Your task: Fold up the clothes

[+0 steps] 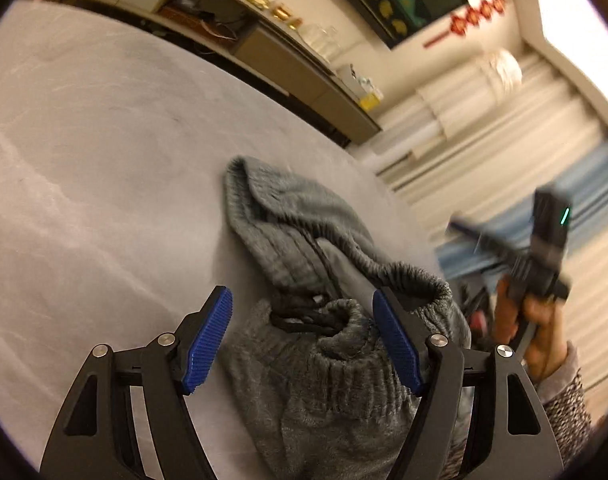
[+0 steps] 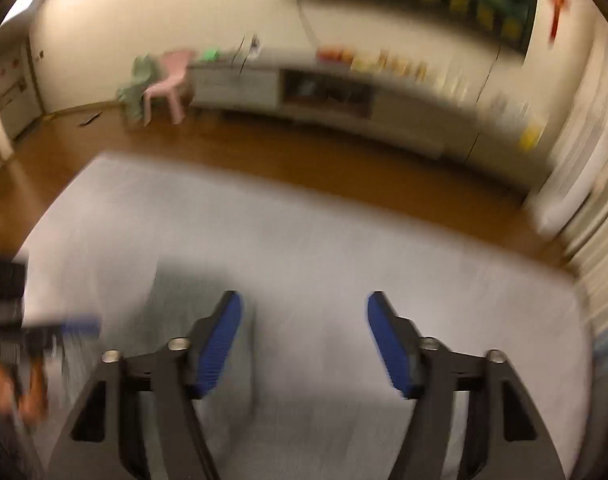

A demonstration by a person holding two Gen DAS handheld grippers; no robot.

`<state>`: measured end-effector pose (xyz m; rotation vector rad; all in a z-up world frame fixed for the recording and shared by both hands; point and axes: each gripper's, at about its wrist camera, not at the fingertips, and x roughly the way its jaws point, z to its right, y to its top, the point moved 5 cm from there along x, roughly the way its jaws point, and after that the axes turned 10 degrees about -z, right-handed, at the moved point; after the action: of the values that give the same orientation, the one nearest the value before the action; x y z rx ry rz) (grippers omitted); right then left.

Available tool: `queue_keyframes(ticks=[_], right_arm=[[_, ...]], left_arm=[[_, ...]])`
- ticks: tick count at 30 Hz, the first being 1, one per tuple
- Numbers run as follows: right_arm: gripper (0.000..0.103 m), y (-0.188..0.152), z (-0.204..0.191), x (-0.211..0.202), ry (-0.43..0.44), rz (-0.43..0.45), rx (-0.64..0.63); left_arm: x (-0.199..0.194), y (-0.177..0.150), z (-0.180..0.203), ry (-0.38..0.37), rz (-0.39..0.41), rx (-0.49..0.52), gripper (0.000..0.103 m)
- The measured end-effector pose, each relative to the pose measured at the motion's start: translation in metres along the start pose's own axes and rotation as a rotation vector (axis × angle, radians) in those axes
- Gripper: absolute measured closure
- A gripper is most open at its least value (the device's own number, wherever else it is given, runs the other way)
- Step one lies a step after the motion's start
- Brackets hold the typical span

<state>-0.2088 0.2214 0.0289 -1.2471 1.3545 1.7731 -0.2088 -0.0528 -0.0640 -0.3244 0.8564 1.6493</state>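
A grey knit garment (image 1: 304,264) with an elastic waistband and a dark drawstring lies crumpled on the light grey bed surface (image 1: 104,140). My left gripper (image 1: 302,308) is open, its blue pads on either side of the bunched waistband, close above it. My right gripper (image 2: 304,312) is open and empty above the bare bed surface (image 2: 323,240); its view is blurred. The right gripper also shows in the left wrist view (image 1: 535,256), held in a hand, raised to the right of the garment. The garment shows as a grey blur in the right wrist view (image 2: 184,292).
A low cabinet (image 1: 264,44) with small items runs along the far wall, with wooden floor (image 2: 304,160) between it and the bed. White curtains (image 1: 523,128) hang at the right. A pink chair (image 2: 168,80) stands at the far left. The left gripper (image 2: 44,332) shows at the left edge.
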Motion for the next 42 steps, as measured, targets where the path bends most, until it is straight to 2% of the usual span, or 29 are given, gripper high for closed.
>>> queue_keyframes(ticks=[2,4,6,7,8,9,10,11,12,16,17,18,19,20,21,22,23,24,25,26,27,28,30,32,34,36,39,41,42], right_arm=[[0.035,-0.056,0.018,0.026,-0.064,-0.099,-0.043],[0.035,-0.093,0.038,0.045,-0.121,-0.162,-0.053],[0.035,-0.117,0.053,0.057,-0.115,-0.187,-0.042],[0.036,-0.124,0.058,0.062,-0.099,-0.184,-0.041],[0.045,-0.125,0.061,0.063,-0.071,-0.175,-0.036],[0.084,-0.125,0.063,0.062,-0.037,-0.162,-0.031],[0.100,-0.120,0.066,0.059,-0.036,-0.150,-0.030],[0.100,-0.113,0.068,0.054,-0.053,-0.139,-0.031],[0.100,-0.100,0.074,0.038,-0.055,-0.086,-0.014],[0.100,-0.041,0.118,-0.049,-0.055,0.197,0.121],[0.100,-0.031,0.137,-0.060,-0.106,0.226,0.164],[0.100,-0.024,0.160,-0.058,-0.207,0.215,0.201],[0.100,-0.019,0.184,-0.053,-0.327,0.187,0.237],[0.100,-0.019,0.203,-0.044,-0.408,0.148,0.267],[0.100,-0.023,0.219,-0.030,-0.443,0.100,0.300],[0.098,-0.032,0.235,-0.012,-0.438,0.038,0.343],[0.097,-0.042,0.245,0.002,-0.411,-0.004,0.371],[0.092,-0.052,0.250,0.012,-0.381,-0.031,0.388],[0.076,-0.067,0.253,0.019,-0.347,-0.031,0.401],[0.067,-0.081,0.253,0.022,-0.318,-0.023,0.408],[0.052,-0.093,0.252,0.024,-0.287,-0.028,0.414],[0.049,-0.106,0.251,0.027,-0.253,-0.039,0.420],[0.049,-0.126,0.248,0.030,-0.193,-0.060,0.438],[0.047,-0.123,0.263,0.018,-0.148,-0.009,0.497],[0.032,-0.123,0.281,0.009,-0.110,0.021,0.562],[0.032,-0.136,0.278,0.016,-0.042,-0.051,0.527],[0.032,-0.156,0.252,0.038,0.035,-0.193,0.365],[0.032,-0.159,0.240,0.052,0.054,-0.236,0.314],[0.032,-0.157,0.235,0.059,0.063,-0.245,0.308]], left_arm=[[0.004,-0.006,0.011,0.034,-0.011,0.053,0.028],[0.009,-0.011,0.021,0.076,-0.015,0.104,0.028],[0.013,-0.019,0.029,0.139,-0.005,0.142,0.031],[0.014,-0.021,0.033,0.154,-0.017,0.153,0.039],[0.016,-0.024,0.038,0.169,-0.028,0.164,0.065],[0.016,-0.025,0.042,0.192,-0.033,0.172,0.071],[0.010,-0.026,0.046,0.220,-0.020,0.173,0.075],[-0.002,-0.027,0.047,0.237,0.004,0.157,0.079],[-0.017,-0.026,0.044,0.247,0.027,0.123,0.080],[-0.080,-0.024,0.030,0.282,0.120,-0.013,0.082],[-0.092,-0.023,0.025,0.301,0.135,-0.048,0.081],[-0.094,-0.024,0.015,0.334,0.127,-0.083,0.081],[-0.092,-0.026,0.001,0.369,0.103,-0.120,0.081],[-0.090,-0.027,-0.006,0.401,0.079,-0.126,0.081],[-0.086,-0.029,-0.001,0.428,0.055,-0.089,0.081],[-0.083,-0.030,0.003,0.455,0.031,-0.052,0.081],[-0.079,-0.032,0.007,0.482,0.007,-0.014,0.080],[-0.076,-0.033,0.011,0.509,-0.017,0.023,0.078],[-0.072,-0.034,0.015,0.536,-0.041,0.061,0.077],[-0.069,-0.035,0.019,0.562,-0.065,0.099,0.074],[-0.070,-0.035,0.023,0.591,-0.073,0.136,0.071],[-0.077,-0.033,0.024,0.626,-0.055,0.160,0.070],[-0.097,-0.025,0.014,0.710,-0.019,0.141,0.065],[-0.113,-0.019,0.005,0.770,0.017,0.118,0.065],[-0.127,-0.013,-0.002,0.819,0.055,0.097,0.065],[-0.139,-0.009,-0.009,0.856,0.084,0.087,0.065],[-0.111,0.019,0.009,0.810,0.048,0.167,0.062],[-0.073,0.042,0.025,0.775,-0.033,0.251,0.061],[-0.051,0.051,0.030,0.787,-0.080,0.286,0.061]])
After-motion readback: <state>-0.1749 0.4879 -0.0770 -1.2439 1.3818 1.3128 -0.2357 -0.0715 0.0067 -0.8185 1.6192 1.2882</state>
